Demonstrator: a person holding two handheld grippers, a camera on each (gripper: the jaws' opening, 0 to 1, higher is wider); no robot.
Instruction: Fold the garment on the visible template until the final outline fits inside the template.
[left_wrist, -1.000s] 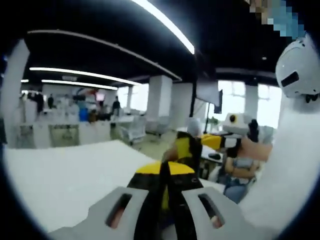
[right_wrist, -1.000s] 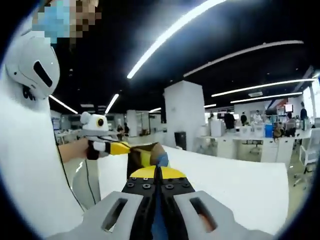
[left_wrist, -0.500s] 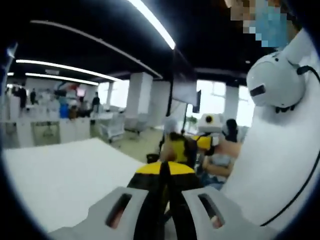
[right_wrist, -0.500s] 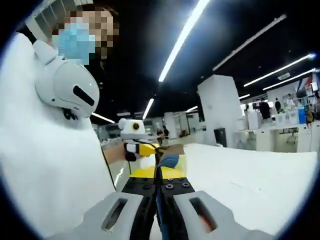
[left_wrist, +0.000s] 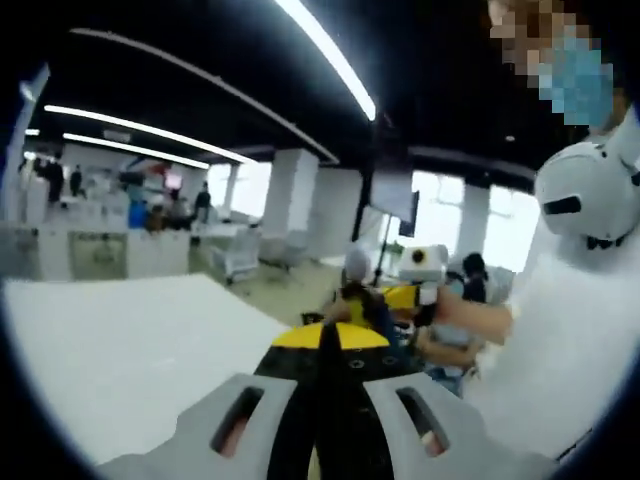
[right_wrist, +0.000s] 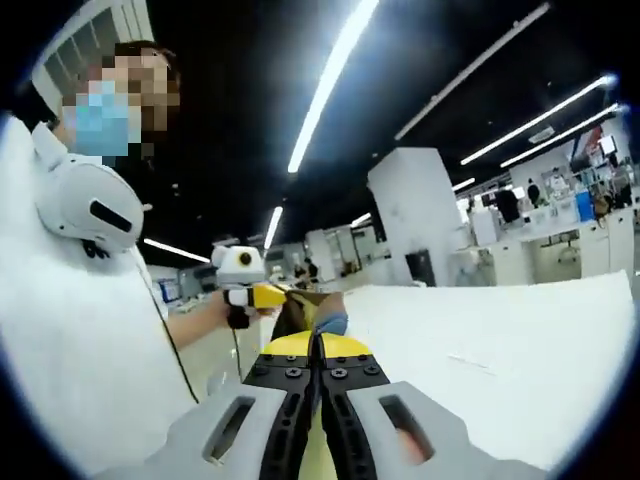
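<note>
Right gripper view: both grippers (right_wrist: 318, 345) clamped on the garment (right_wrist: 322, 318), lifted above the table (right_wrist: 500, 350); folding unfinished

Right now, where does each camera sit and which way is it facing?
Left gripper view: rides the left gripper, looking along its closed fingers over the white table toward the office; the right gripper and the person's white shirt show at right.
Right gripper view: rides the right gripper, facing across the table; the left gripper and the shirt show at left.
Shared: each sees the other gripper, the garment pinched between fingers, the table, the person.
</note>
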